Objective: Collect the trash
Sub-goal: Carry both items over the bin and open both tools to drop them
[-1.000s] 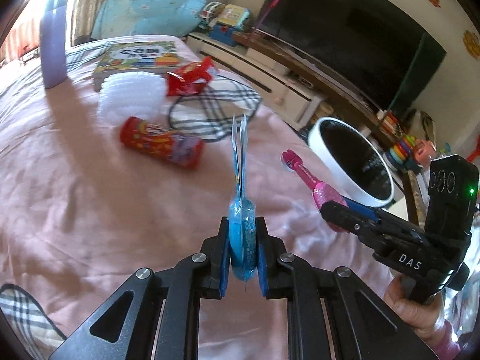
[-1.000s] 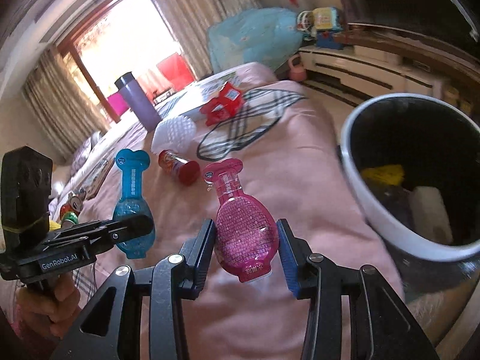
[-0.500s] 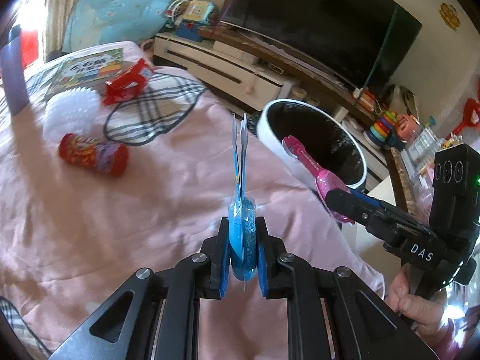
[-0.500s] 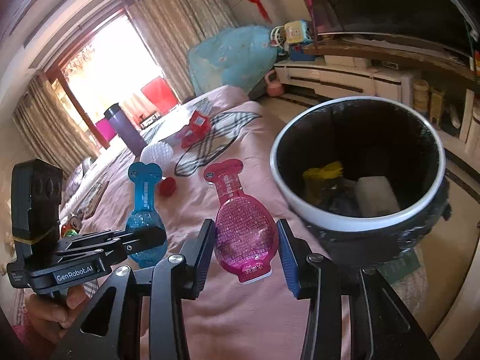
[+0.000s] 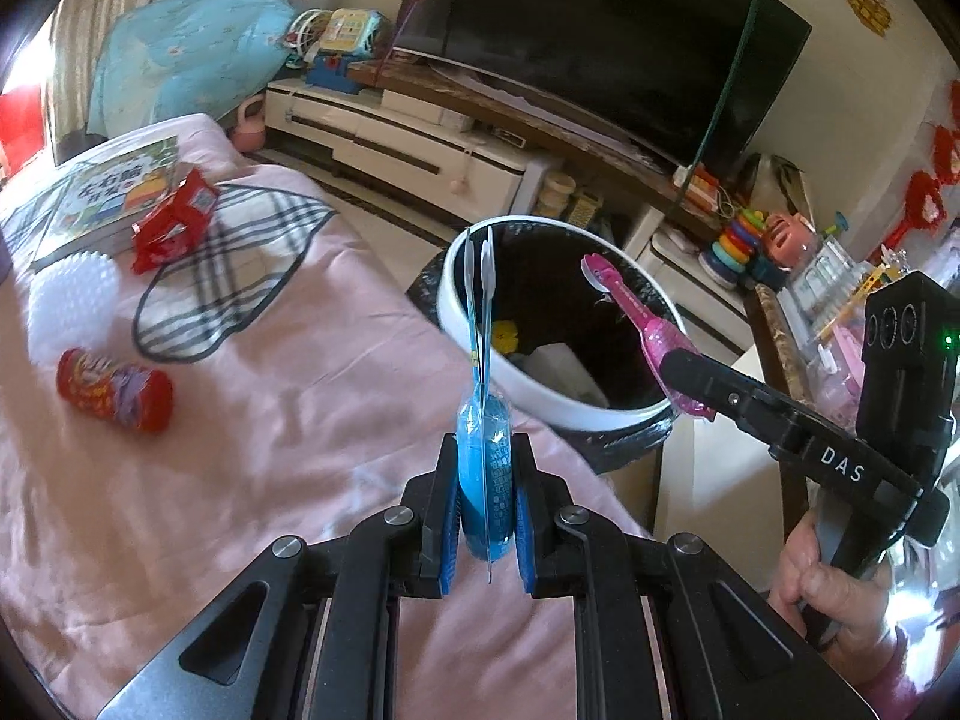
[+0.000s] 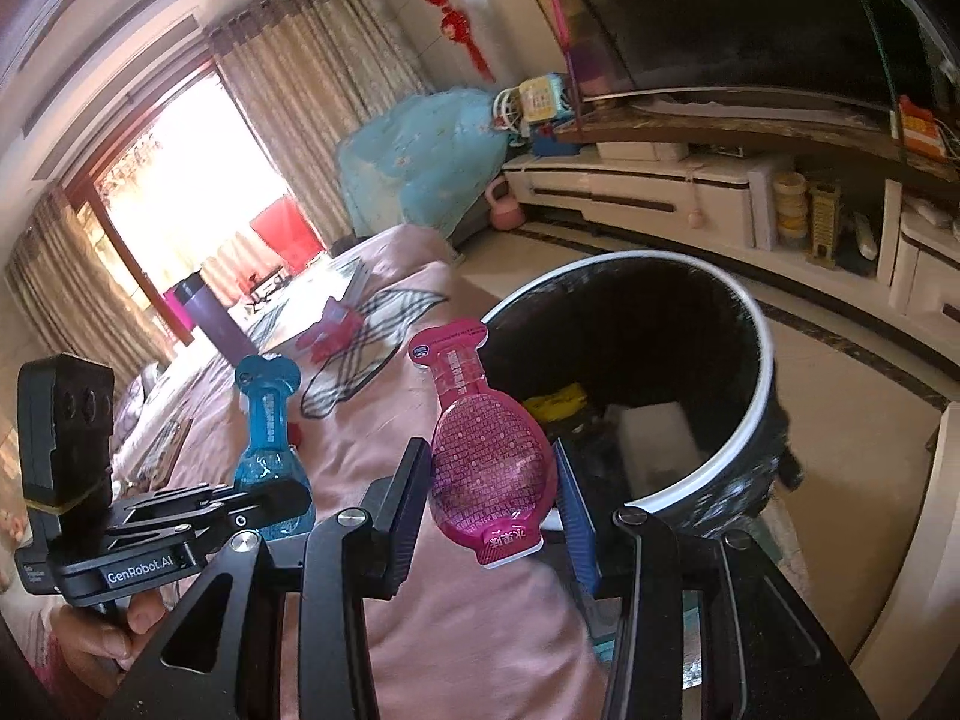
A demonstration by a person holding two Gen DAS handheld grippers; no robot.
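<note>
Left wrist view has the left gripper (image 5: 485, 516) clamped on a blue pouch (image 5: 483, 480) seen edge-on, its long axis running from 6 toward 12 o'clock with the thin neck pointing away, up toward the near rim of the white-rimmed bin (image 5: 558, 414). At 3 o'clock the right gripper (image 5: 690, 375) holds a pink pouch (image 5: 636, 324) whose neck slants toward 11 o'clock, out over the bin's black interior. On the pink bedspread (image 5: 270, 420) a red can (image 5: 114, 390) lies on its side at 9 o'clock, and a red wrapper (image 5: 174, 219) sits farther off at 10 o'clock. Right wrist view shows the pink pouch (image 6: 489, 456) flat-on between the spread fingers (image 6: 576, 510) of the right gripper (image 6: 495, 501); whether both pads press it I cannot tell. Its neck points to 12 o'clock, the tab overlapping the bin (image 6: 744, 420) rim. The left gripper (image 6: 270, 498) at 9 o'clock keeps the blue pouch (image 6: 270, 432) upright above the bedspread (image 6: 480, 630).
</note>
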